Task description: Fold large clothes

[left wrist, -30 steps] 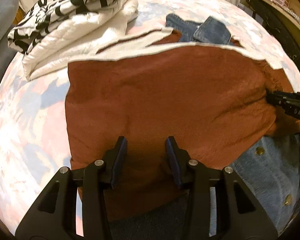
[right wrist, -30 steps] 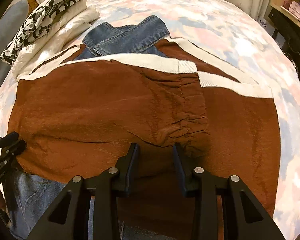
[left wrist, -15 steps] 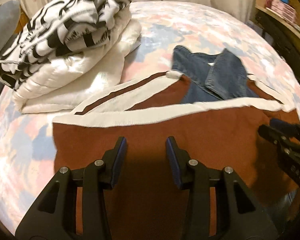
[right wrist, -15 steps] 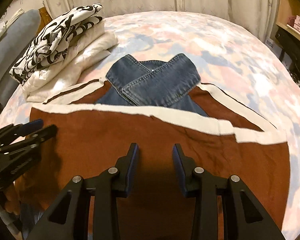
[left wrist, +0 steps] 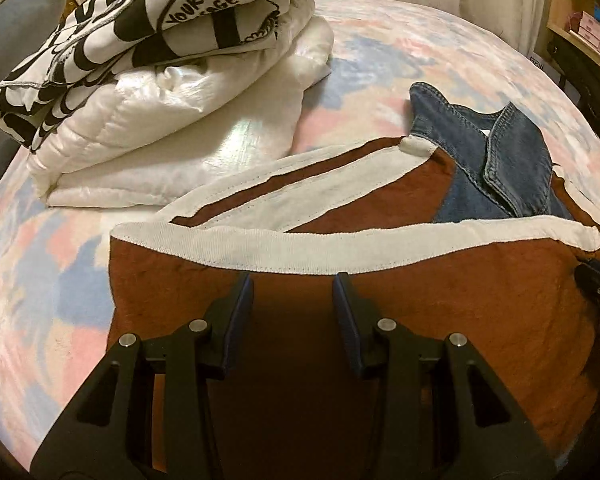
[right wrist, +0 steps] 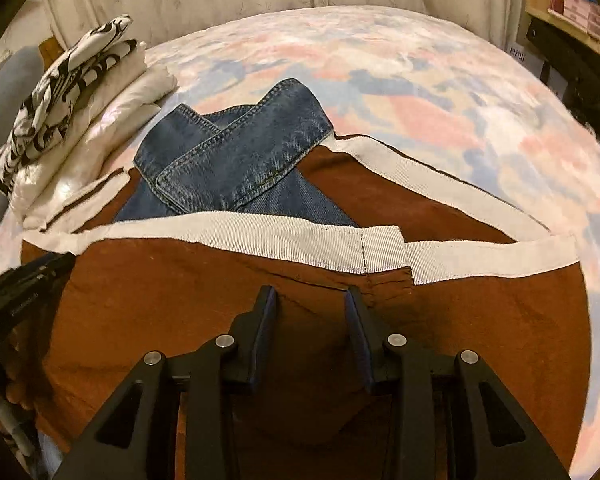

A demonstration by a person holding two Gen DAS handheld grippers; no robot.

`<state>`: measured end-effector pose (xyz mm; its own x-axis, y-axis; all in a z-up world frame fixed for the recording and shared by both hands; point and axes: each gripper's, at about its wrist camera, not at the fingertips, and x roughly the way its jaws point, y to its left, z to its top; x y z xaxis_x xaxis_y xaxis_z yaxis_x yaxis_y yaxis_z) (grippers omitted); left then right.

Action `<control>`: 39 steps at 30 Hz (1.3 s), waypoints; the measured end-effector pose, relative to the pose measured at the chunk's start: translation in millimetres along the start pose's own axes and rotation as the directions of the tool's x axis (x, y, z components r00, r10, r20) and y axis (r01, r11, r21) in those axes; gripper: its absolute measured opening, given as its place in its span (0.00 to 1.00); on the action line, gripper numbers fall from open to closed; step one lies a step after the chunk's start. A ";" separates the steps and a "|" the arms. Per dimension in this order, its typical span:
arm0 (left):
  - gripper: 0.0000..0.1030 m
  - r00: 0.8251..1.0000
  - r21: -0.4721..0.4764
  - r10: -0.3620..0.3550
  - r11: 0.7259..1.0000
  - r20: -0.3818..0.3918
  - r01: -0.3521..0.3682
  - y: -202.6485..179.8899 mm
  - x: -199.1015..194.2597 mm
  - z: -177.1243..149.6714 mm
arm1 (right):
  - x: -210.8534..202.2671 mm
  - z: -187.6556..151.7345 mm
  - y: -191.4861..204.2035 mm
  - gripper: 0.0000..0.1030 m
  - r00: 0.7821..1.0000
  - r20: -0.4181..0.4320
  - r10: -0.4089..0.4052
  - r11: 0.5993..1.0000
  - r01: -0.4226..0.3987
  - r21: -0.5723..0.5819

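The brown denim-lined jacket [right wrist: 180,300], spread on the bed [right wrist: 420,80], is shown partly folded, hem band doubled toward the collar. Both grippers, left [left wrist: 293,304] and right [right wrist: 310,312], are held with fingers parted, empty.

A: Warm, yellowish indoor light, dim overall. Both views darken to black at the rounded corners.

B: Strong fisheye bend: the bedspread [right wrist: 440,92] bulges like a dome, and the shelf [left wrist: 592,36] at the right edge curves inward.

A: Glare on the white quilted jacket [left wrist: 188,120], a shiny patch near its middle. Deep shadow on the brown garment [left wrist: 440,312] just beneath the left gripper [left wrist: 293,312]; same beneath the right gripper [right wrist: 310,320].

B: Centre fairly sharp, stitching on the denim jacket [right wrist: 236,160] readable. Edges soft; the bedspread's right side smears in the right wrist view.
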<state>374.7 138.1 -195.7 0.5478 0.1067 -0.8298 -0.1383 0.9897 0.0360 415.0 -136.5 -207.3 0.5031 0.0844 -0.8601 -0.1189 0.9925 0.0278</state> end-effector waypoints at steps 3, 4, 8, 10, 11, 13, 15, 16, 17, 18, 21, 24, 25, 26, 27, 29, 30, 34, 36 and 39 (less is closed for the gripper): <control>0.38 1.000 0.009 0.005 1.000 -0.003 -0.005 0.3 -4.2 -1.8 | -5.8 -0.1 3.4 0.35 1.000 0.002 -0.012 1.000 0.012 -0.003; 0.38 1.000 0.010 0.004 1.000 -0.004 -0.004 2.0 -9.6 -4.7 | -9.3 0.0 2.6 0.35 1.000 0.003 -0.009 1.000 0.009 0.002; 0.38 1.000 0.024 -0.004 1.000 0.005 0.004 4.4 -32.6 -12.8 | -39.4 -8.8 0.4 0.35 1.000 0.018 -0.009 1.000 0.009 0.003; 0.38 1.000 0.029 -0.014 0.999 0.012 0.014 5.2 -47.9 -17.5 | -54.7 -12.5 -0.9 0.36 1.000 0.025 -0.008 1.000 0.007 0.004; 0.38 1.000 0.035 -0.014 0.999 0.020 0.014 5.5 -59.7 -21.2 | -63.5 -15.1 -1.1 0.37 1.000 0.029 -0.007 1.000 0.007 0.006; 0.38 1.000 0.045 -0.008 0.999 0.028 0.007 4.9 -75.0 -26.6 | -81.3 -21.5 -2.4 0.40 0.999 0.040 -0.010 1.000 0.010 0.007; 0.38 0.999 0.054 -0.001 0.999 0.034 -0.001 8.0 -96.0 -34.8 | -100.9 -29.8 -5.3 0.43 0.998 0.055 -0.019 1.000 0.019 0.004; 0.38 0.999 0.054 0.002 0.999 0.033 -0.004 11.0 -106.8 -39.4 | -113.2 -35.9 -7.4 0.44 0.998 0.062 -0.027 1.000 0.027 0.001; 0.38 1.000 0.051 0.000 0.999 0.030 -0.002 14.4 -115.7 -43.7 | -125.2 -42.4 -10.3 0.45 0.997 0.067 -0.029 1.000 0.029 0.002; 0.38 1.000 0.048 -0.002 0.999 0.025 0.001 17.9 -125.3 -48.6 | -136.3 -49.3 -13.6 0.46 0.997 0.071 -0.029 1.000 0.028 0.004; 0.38 1.000 0.034 -0.014 0.999 0.014 0.014 32.8 -152.3 -65.4 | -173.0 -73.6 -28.3 0.54 0.996 0.088 -0.023 1.000 0.022 0.018; 0.39 0.998 0.008 -0.064 0.998 -0.011 0.064 51.9 -179.4 -89.5 | -212.4 -106.0 -43.3 0.65 0.994 0.110 -0.010 1.000 0.006 0.029; 0.41 0.996 -0.003 -0.085 0.996 -0.020 0.085 58.2 -185.8 -97.4 | -225.3 -118.9 -48.7 0.68 0.993 0.116 -0.004 1.000 0.000 0.031; 0.46 0.993 -0.018 -0.111 0.994 -0.031 0.110 65.2 -192.7 -108.1 | -237.3 -131.8 -54.0 0.68 0.993 0.120 0.003 0.999 -0.007 0.032; 0.50 0.989 -0.037 -0.145 0.989 -0.040 0.143 73.7 -201.4 -121.7 | -247.5 -144.0 -59.0 0.70 0.993 0.119 0.012 0.999 -0.016 0.032; 0.54 0.980 -0.062 -0.193 0.980 -0.052 0.189 86.3 -212.7 -145.4 | -266.2 -170.4 -70.1 0.73 0.993 0.114 0.027 0.999 -0.032 0.035; 0.55 0.972 -0.082 -0.228 0.972 -0.065 0.222 94.3 -219.2 -163.1 | -273.4 -182.6 -73.6 0.74 0.993 0.114 0.031 0.999 -0.035 0.036; 0.56 0.939 -0.161 -0.330 0.936 -0.099 0.313 111.4 -229.3 -214.2 | -298.4 -243.8 -94.8 0.76 0.996 0.076 0.042 0.998 -0.045 0.047; 0.56 0.923 -0.184 -0.368 0.920 -0.108 0.345 114.5 -233.3 -236.4 | -305.1 -272.2 -105.6 0.76 0.998 0.051 0.043 0.997 -0.047 0.061; 0.56 0.903 -0.202 -0.412 0.901 -0.125 0.383 111.9 -236.1 -264.2 | -310.2 -306.6 -121.6 0.76 0.998 0.026 0.052 0.995 -0.054 0.085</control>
<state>11.9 198.5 -143.0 0.4480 -0.3231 -0.8336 -0.0811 0.9139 -0.3978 11.0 -310.4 -100.0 0.5185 0.1382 -0.8438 -0.0730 0.9904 0.1174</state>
